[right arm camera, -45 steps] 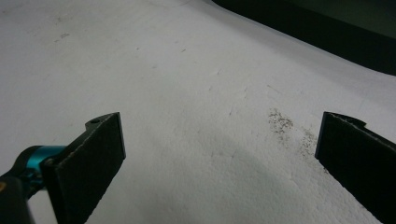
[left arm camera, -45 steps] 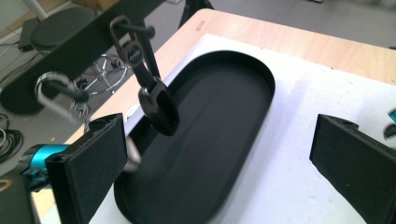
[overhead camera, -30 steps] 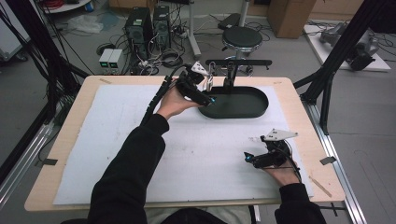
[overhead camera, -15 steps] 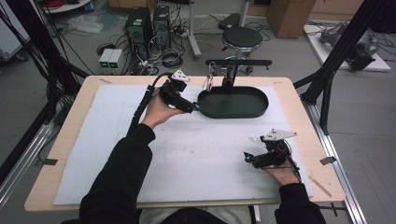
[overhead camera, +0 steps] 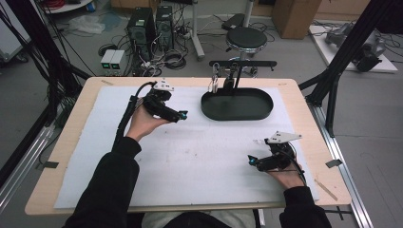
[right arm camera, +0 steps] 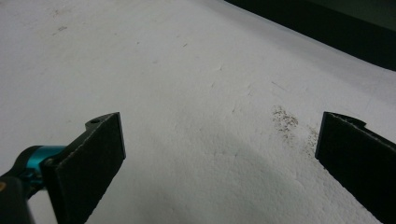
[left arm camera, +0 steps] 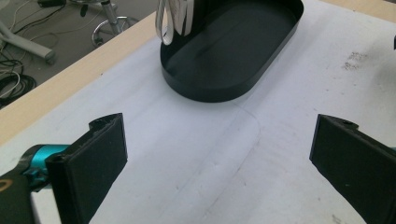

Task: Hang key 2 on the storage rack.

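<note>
The left tongs (overhead camera: 182, 114) are held above the surface at about ten o'clock from its middle, jaws spread wide with nothing between them, pointing toward three o'clock at the tray (overhead camera: 237, 105); in the left gripper view the tongs (left arm camera: 218, 154) frame bare white mat (left arm camera: 196, 158) with the tray (left arm camera: 233, 51) just ahead. The right tongs (overhead camera: 251, 160) rest low near the surface at about four o'clock, jaws likewise wide apart and empty, aimed toward nine o'clock; the right gripper view shows these tongs (right arm camera: 219, 158) over the mat (right arm camera: 187, 93), which carries a small patch of dark specks (right arm camera: 289, 122). The tray is a black oval dish with a low wall, lying at about one o'clock on the mat, and a black stand (overhead camera: 236, 71) with a crossbar rises at its far edge with some shiny metal pieces (left arm camera: 173, 18) hanging from it. The white mat covers most of the wooden surface (overhead camera: 304, 123). Beyond it, at twelve o'clock, the grey floor holds a round stool (overhead camera: 245, 39), two computer towers (overhead camera: 152, 26) and tangled cables (overhead camera: 164, 59); black frame struts (overhead camera: 347, 52) stand at two o'clock.
</note>
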The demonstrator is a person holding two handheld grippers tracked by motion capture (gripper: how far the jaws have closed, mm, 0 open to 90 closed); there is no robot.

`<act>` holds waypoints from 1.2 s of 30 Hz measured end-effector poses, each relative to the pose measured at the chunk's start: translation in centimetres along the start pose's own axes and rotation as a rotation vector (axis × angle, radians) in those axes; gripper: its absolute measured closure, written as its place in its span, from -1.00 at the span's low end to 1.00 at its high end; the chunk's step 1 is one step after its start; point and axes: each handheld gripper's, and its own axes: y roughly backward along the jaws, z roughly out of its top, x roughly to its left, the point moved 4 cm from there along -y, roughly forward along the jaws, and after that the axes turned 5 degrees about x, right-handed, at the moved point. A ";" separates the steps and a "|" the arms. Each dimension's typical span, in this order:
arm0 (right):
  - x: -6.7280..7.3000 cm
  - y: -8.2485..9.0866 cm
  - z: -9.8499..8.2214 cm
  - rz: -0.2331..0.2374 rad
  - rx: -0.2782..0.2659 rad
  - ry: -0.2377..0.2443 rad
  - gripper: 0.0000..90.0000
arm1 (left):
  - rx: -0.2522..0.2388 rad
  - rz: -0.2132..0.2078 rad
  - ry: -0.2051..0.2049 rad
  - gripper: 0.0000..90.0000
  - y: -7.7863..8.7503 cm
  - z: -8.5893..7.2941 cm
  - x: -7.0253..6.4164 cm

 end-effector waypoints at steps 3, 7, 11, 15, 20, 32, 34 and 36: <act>0.0 0.0 0.0 0.000 -0.001 0.004 -0.98 | -0.006 0.005 0.006 -0.90 0.6 -0.5 0.1; 0.0 0.0 0.0 0.000 -0.003 0.003 -0.98 | -0.001 0.009 0.011 -0.90 1.5 -1.2 0.2; 0.0 0.0 0.0 -0.002 -0.003 0.002 -0.98 | 0.002 0.011 0.023 -0.90 2.3 -1.9 0.3; 0.0 0.0 0.0 -0.002 -0.001 0.002 -0.98 | 0.022 0.013 0.029 -0.90 2.7 -2.9 0.4; 0.0 0.0 0.0 -0.001 -0.001 0.000 -0.98 | 0.039 0.029 0.048 -0.90 3.3 -4.7 0.5; 0.1 -0.1 0.0 -0.005 0.006 0.006 -0.98 | 0.062 0.066 0.099 -0.90 5.1 -8.5 0.9; 0.1 -0.1 0.0 -0.004 0.008 0.005 -0.98 | 0.061 0.079 0.105 -0.90 5.4 -9.0 1.0; 0.2 -0.2 0.0 -0.007 0.008 0.009 -0.98 | 0.068 0.086 0.114 -0.90 5.6 -9.6 1.0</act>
